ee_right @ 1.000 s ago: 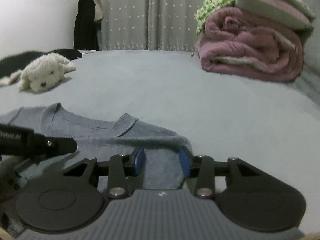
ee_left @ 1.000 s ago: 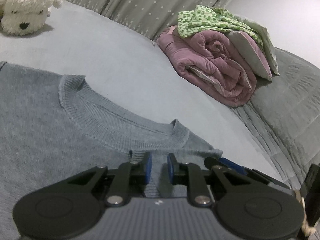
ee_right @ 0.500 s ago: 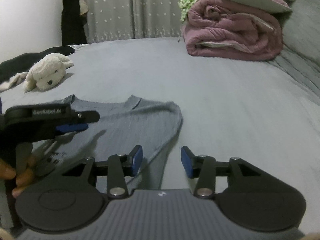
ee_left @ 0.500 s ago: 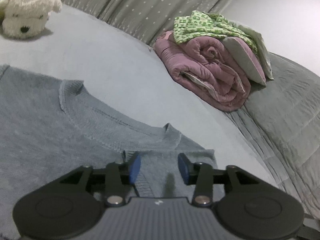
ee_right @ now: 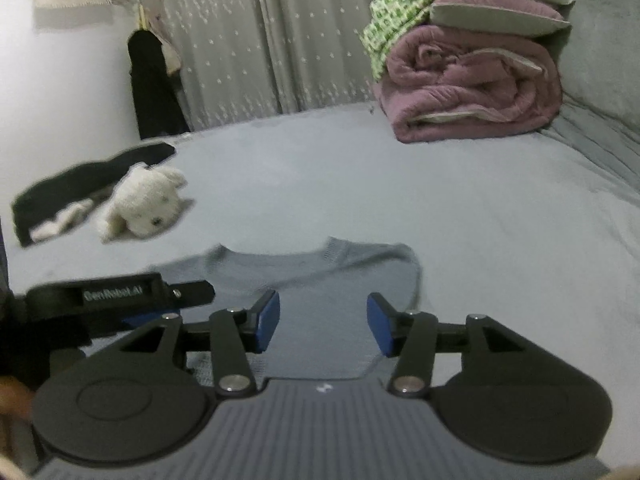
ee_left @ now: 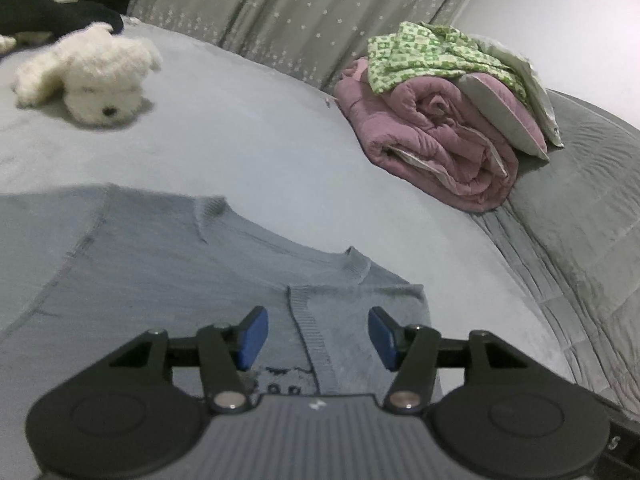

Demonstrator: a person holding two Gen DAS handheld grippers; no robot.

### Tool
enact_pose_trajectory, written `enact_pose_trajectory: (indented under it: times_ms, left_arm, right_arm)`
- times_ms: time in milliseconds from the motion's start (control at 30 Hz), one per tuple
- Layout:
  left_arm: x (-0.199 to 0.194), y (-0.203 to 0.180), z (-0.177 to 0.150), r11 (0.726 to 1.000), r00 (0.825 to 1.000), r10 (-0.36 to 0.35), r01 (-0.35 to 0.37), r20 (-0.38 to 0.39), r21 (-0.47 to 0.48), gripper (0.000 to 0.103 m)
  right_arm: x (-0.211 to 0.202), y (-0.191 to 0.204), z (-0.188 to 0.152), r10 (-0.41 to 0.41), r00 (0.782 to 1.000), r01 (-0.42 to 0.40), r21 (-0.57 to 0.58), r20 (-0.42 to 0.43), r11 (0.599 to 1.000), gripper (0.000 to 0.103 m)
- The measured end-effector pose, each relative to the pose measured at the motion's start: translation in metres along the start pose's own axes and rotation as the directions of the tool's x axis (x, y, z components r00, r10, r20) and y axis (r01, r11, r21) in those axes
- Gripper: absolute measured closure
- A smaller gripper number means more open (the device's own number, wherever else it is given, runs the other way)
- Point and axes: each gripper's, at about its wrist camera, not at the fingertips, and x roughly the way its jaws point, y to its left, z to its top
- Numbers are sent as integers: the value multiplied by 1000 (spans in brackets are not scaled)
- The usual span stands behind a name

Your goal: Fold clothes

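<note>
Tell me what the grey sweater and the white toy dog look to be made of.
Grey sweater: knitted yarn, matte, likely cotton or wool blend; ribbed collar and hem show the knit. White toy dog: plush, probably synthetic pile; its fluffy, curly surface suggests so.

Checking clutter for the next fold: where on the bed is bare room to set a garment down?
Free: the sheet between the grey sweater and the pink quilt roll, and right of the sweater. Crowded: far left, around the plush dog and black cloth.
</note>
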Motion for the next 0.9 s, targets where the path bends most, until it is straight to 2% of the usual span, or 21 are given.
enact_pose_trajectory:
  times_ms: [267, 533, 700, 900]
  left_arm:
    - [-63, 3, 3, 994, 997, 66, -68, 27, 84, 41]
    - [-99, 37, -13, 983, 988, 153, -153, 13, 105, 40]
    - [-109, 62, -22, 970, 977, 215, -214, -2, 117, 39]
    - [-116, 91, -32, 946, 952, 302, -305, 38, 114, 28]
  right_arm:
    - [-35, 27, -2, 51, 998, -55, 83, 39, 995, 48]
    - [-42, 46, -10, 68, 997, -71, 154, 29, 986, 48]
    - [-38, 63, -18, 87, 996, -88, 150, 15, 985, 48]
    - [-27, 83, -35, 110, 994, -107, 107, -22, 988, 45]
